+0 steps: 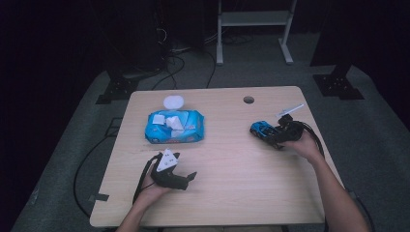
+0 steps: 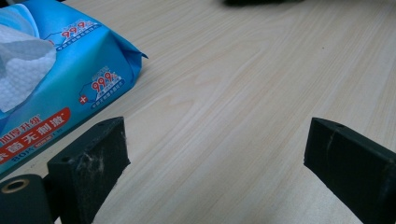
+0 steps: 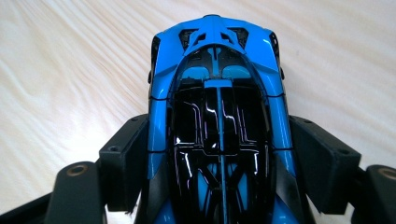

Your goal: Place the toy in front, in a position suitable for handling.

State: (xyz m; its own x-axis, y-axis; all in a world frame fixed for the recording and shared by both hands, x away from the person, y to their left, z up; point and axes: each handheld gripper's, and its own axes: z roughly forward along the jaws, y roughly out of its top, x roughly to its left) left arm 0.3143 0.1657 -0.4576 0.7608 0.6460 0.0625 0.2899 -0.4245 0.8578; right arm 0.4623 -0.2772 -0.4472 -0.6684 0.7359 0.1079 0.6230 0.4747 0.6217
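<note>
Blue-and-black toy car point(image 3: 217, 126), glossy, upright on wheels, at table's right side, flanks touching black jaws.

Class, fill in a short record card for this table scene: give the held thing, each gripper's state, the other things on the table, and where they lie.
held thing: blue toy car, wheels on the table
right gripper: jaws against both sides of the toy car
left gripper: open, nothing between its jaws, low over the table
wipes pack: blue, a white wipe sticking out on top
white lid: on the table just beyond the wipes pack
</note>
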